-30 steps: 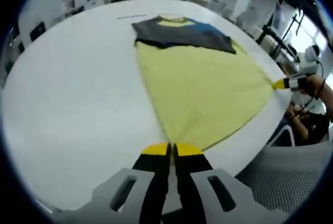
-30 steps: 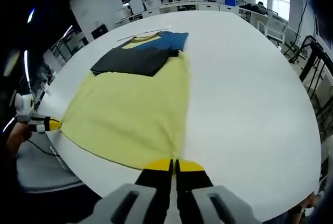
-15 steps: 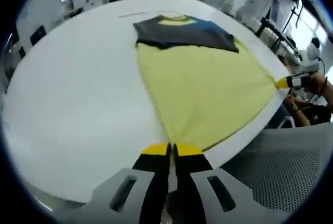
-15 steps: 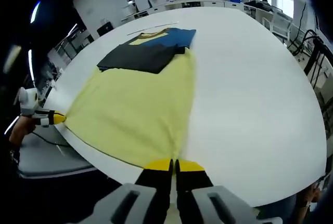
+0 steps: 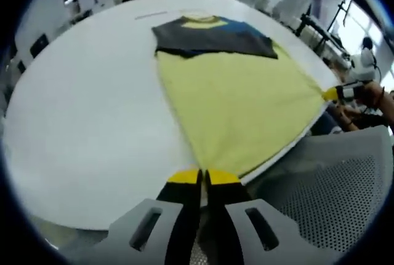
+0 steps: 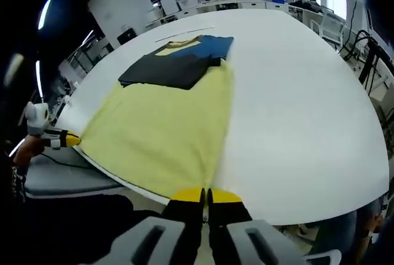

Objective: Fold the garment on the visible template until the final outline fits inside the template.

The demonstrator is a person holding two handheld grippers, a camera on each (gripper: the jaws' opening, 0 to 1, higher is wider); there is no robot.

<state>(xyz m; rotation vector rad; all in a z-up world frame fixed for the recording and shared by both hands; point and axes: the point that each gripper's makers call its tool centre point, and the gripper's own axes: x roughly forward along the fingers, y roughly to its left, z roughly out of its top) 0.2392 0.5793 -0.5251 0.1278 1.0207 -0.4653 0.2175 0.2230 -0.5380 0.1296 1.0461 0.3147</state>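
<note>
A yellow T-shirt (image 5: 240, 102) with a dark grey and blue top part (image 5: 209, 39) lies flat on the white round table (image 5: 80, 105), collar at the far end. My left gripper (image 5: 202, 177) is shut on one hem corner at the table's near edge. My right gripper (image 5: 337, 94) holds the other hem corner, off to the right. In the right gripper view the same shirt (image 6: 160, 130) stretches from my right gripper (image 6: 205, 196), shut on its corner, to my left gripper (image 6: 61, 140). The hem between them hangs just past the table edge.
A thin grey line (image 5: 151, 14) lies on the table beyond the collar. A grey mesh chair (image 5: 320, 185) stands close under the table's near edge. Desks and chairs crowd the room behind. The table (image 6: 295, 105) is bare white beside the shirt.
Both grippers have drawn back over the table's near edge, pulling the hem with them. The shirt has slid slightly toward me and the chair shows more.
</note>
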